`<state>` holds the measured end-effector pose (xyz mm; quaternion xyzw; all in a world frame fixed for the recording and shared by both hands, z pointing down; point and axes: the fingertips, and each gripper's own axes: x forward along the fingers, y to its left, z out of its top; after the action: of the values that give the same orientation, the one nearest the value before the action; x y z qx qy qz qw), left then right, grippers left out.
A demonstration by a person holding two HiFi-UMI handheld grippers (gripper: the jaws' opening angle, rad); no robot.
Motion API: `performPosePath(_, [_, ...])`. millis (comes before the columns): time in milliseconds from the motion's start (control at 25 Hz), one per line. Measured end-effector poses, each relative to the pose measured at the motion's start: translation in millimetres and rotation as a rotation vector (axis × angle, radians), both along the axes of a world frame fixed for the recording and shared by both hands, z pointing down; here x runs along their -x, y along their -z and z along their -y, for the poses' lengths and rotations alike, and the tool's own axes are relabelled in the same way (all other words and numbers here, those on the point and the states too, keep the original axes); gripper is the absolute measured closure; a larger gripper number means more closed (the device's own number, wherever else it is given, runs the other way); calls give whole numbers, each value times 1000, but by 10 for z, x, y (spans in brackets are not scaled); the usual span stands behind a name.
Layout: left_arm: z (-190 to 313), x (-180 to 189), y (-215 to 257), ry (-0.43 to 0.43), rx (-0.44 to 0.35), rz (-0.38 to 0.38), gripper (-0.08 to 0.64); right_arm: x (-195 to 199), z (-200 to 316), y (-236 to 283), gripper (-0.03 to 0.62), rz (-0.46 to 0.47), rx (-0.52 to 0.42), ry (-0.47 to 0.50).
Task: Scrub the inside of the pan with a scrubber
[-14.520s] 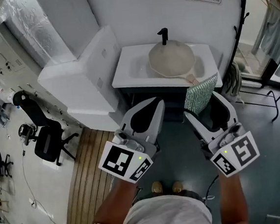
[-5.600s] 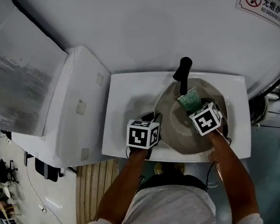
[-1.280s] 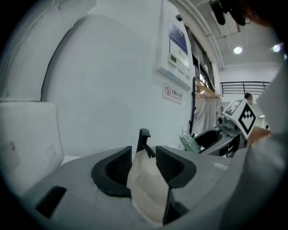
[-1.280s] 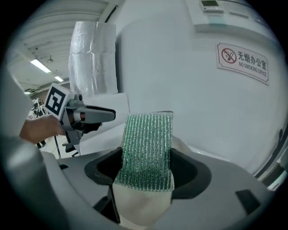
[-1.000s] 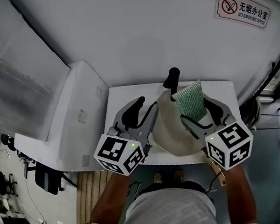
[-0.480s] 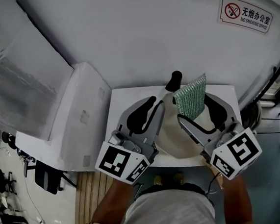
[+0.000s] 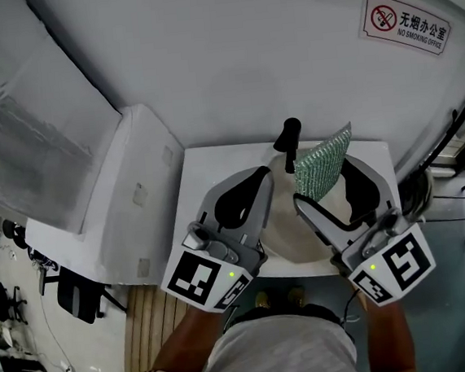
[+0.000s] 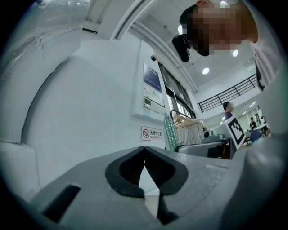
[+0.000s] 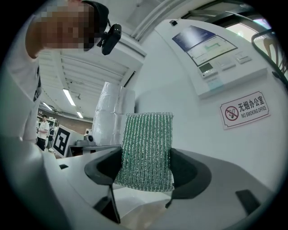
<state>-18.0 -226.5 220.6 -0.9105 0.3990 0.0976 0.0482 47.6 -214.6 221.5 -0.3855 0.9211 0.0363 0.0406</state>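
Note:
The beige pan (image 7: 284, 227) lies in the white sink (image 7: 206, 169), mostly covered by both grippers held above it. My right gripper (image 7: 330, 184) is shut on a green mesh scrubber (image 7: 322, 164), which stands upright between its pads (image 9: 101, 168). In the right gripper view the scrubber (image 9: 147, 150) fills the middle, against the wall. My left gripper (image 7: 258, 179) hovers over the pan's left rim, its jaws closed tip to tip with nothing between them. In the left gripper view its tips (image 8: 144, 160) meet, and the scrubber (image 8: 169, 133) shows edge-on beyond.
A black faucet (image 7: 291, 137) rises at the sink's back edge, just left of the scrubber. A large white cabinet (image 7: 127, 199) stands against the sink's left side. A no-smoking sign (image 7: 406, 17) hangs on the wall. Wooden slats (image 7: 152, 328) cover the floor on the left.
The left gripper's jaws have gone from wide open to shut, with nothing in them. Both grippers drifted slightly; the right one still holds the scrubber above the pan.

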Motion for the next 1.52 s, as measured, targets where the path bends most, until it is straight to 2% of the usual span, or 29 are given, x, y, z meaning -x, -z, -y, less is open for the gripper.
performPosePath(400, [-57,-46,10,-13,-8,0,545,30,-54,-7,253,41,-18,4])
performPosePath(1520, [-50,-72,-31,-31,-5,4,545,31,-34,-63,253,12,-18,-20])
